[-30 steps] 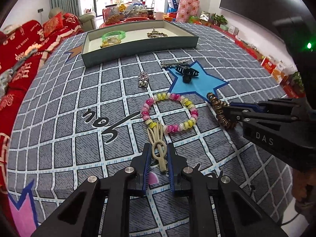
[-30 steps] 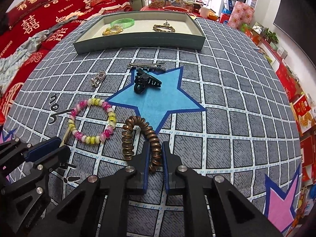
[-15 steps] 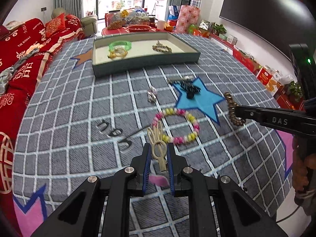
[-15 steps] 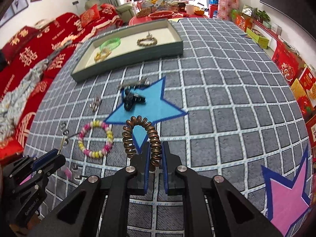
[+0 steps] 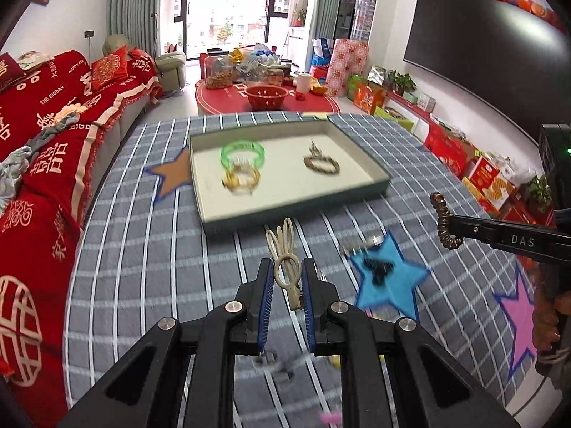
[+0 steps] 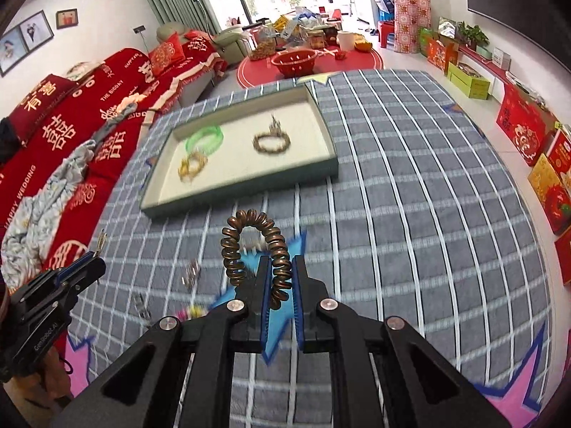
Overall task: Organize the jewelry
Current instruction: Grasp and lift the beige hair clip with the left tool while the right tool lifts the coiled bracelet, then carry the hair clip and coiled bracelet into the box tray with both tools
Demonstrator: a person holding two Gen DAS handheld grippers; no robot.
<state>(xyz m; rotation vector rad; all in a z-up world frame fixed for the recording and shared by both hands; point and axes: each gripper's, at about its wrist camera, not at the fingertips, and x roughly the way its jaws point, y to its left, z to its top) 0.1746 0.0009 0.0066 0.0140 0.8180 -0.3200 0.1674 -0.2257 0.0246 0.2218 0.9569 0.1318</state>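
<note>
Through your left wrist view, the left claw [image 5: 288, 278] is clamped on the cream hair clip [image 5: 284, 257], pinched at its ring end so the looped prongs stick forward, clear of the worktop [image 5: 142, 249] and aimed at the tray [image 5: 296, 207]. Inside it, a green bangle [image 5: 242, 153] and two gold pieces leave bare floor for more.

Through your right wrist view, the right claw [image 6: 277, 278] grips one side of the bronze spiral hair tie [image 6: 255, 246]; its arch stands free above the pads, facing the tray [image 6: 249, 182].
</note>
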